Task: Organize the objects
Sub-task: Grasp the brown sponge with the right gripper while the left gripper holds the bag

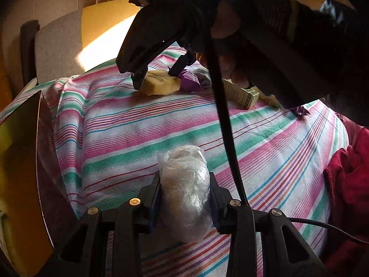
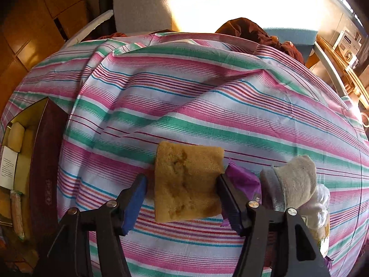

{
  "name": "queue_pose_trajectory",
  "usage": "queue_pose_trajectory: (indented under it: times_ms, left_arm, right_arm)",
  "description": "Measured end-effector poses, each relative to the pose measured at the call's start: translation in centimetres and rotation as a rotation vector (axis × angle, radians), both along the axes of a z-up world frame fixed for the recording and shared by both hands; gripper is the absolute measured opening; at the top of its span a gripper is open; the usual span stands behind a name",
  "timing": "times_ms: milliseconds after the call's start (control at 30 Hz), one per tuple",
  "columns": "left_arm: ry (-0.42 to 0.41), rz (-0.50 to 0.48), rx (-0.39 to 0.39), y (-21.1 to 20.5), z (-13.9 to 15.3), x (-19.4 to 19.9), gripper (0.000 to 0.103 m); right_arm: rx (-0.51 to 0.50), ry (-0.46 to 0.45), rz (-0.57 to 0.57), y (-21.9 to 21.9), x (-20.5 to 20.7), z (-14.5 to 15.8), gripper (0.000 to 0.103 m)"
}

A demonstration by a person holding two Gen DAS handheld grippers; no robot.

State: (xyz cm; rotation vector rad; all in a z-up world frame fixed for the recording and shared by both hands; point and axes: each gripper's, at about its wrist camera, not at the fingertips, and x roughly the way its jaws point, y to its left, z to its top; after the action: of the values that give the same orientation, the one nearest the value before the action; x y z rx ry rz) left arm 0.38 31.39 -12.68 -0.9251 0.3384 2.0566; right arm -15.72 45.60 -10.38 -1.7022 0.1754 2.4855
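My left gripper (image 1: 184, 180) is shut on a crumpled clear plastic bag (image 1: 184, 191) and holds it over the striped cloth (image 1: 129, 133). My right gripper (image 2: 182, 184) is open with its jaws on either side of a yellow sponge (image 2: 186, 182) that lies on the cloth (image 2: 207, 97); in the left wrist view it (image 1: 154, 73) straddles the same sponge (image 1: 159, 83) at the far side. A purple wrapper (image 2: 244, 180), a grey sock (image 2: 293, 180) and a green carton (image 1: 242, 94) lie beside the sponge.
A dark red box (image 2: 43, 161) with items inside stands open at the left edge, also in the left wrist view (image 1: 41, 161). Red fabric (image 1: 350, 173) lies at the right. A black cable (image 1: 226, 124) hangs across the view. A chair back (image 2: 140, 2) stands behind the table.
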Motion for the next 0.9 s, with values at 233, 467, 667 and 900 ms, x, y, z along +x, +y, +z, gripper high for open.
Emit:
queue_pose_trajectory:
  times_ms: [233,467,667,900]
  left_arm:
    - [0.001,0.000,0.001,0.0,-0.1,0.0,0.038]
    - [0.005,0.000,-0.001,-0.1,-0.1,0.1,0.038]
    - [0.020,0.000,-0.013,0.0,0.0,0.1,0.037]
    - [0.001,-0.001,-0.055,0.4,1.0,0.3,0.034]
  right_arm:
    - [-0.029,-0.024,-0.009,0.1,-0.1,-1.5,0.056]
    - [-0.051,0.072,0.013,-0.3,3.6,1.3,0.053]
    - [-0.175,0.143,-0.079,1.3,10.2,3.6,0.053]
    - [-0.237,0.123,-0.252,4.4,15.3,0.4,0.053]
